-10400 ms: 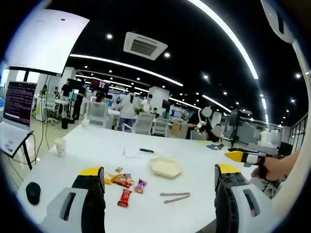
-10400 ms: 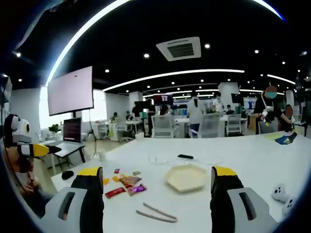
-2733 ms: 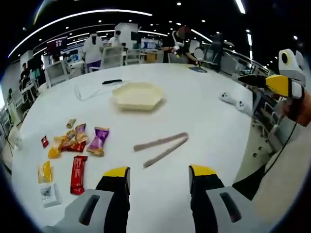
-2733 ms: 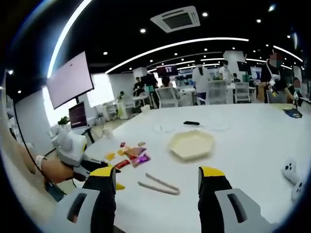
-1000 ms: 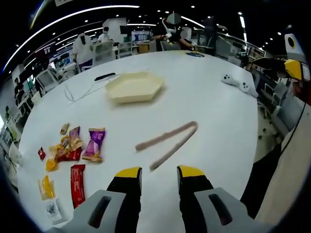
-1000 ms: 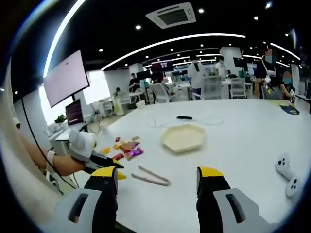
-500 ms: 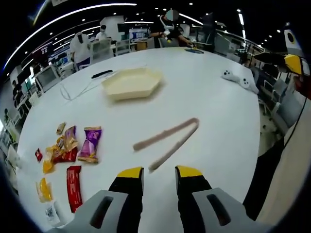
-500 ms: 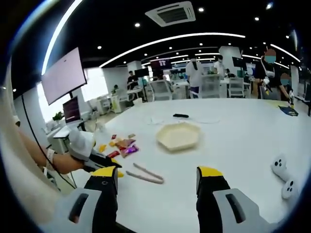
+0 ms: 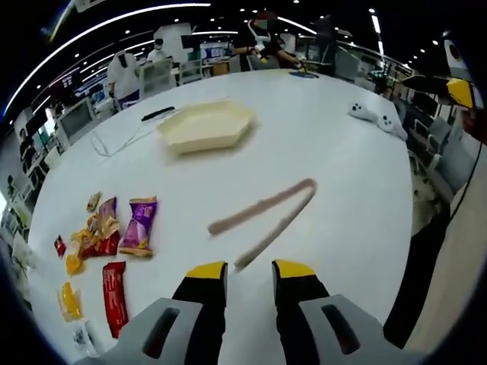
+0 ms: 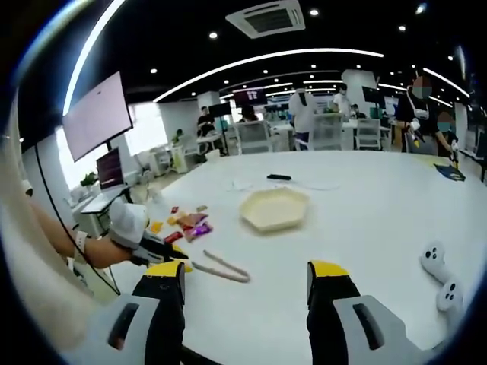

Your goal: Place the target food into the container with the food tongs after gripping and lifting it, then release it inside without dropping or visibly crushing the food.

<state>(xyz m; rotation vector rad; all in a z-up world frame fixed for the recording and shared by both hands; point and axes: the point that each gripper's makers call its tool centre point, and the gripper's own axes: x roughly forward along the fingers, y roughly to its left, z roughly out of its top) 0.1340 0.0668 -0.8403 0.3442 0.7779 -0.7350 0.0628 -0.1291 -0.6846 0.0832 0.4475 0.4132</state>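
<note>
Left gripper (image 9: 249, 268) is hovering low over the white desk (image 9: 342, 175), near its front edge, jaws narrowed to a small gap and gripping nothing. The near tips of the food tongs (image 9: 266, 217) are lying on the desk just ahead of that gap, not touching the jaws. The tongs are lying flat, their two arms spreading toward the gripper and joining at the far end.

Snack packets are sitting in a loose cluster toward the desk's left side: a purple packet (image 9: 138, 226), a red bar (image 9: 114, 296), orange and yellow wrappers (image 9: 91, 242) beside them. Cannot tell which one is the target food. All are lying on the desk, apart from the tongs.

The cream hexagonal container (image 9: 205, 125) is sitting further in toward the desk's middle, well beyond the tongs, upright. A black flat object and a thin white cable (image 9: 122, 138) are lying behind it. Two white controllers (image 9: 377, 118) are resting near the desk's right edge.

In the right gripper view, the right gripper (image 10: 245, 275) is hanging above the desk edge with jaws wide apart, holding nothing. The left gripper (image 10: 156, 251) is showing at lower left, held by a person's hand (image 10: 95, 251), its yellow tip right next to the tongs (image 10: 221, 268). Container (image 10: 272, 207) and packets (image 10: 186, 223) are beyond them. People are sitting and standing at office desks in the background.
</note>
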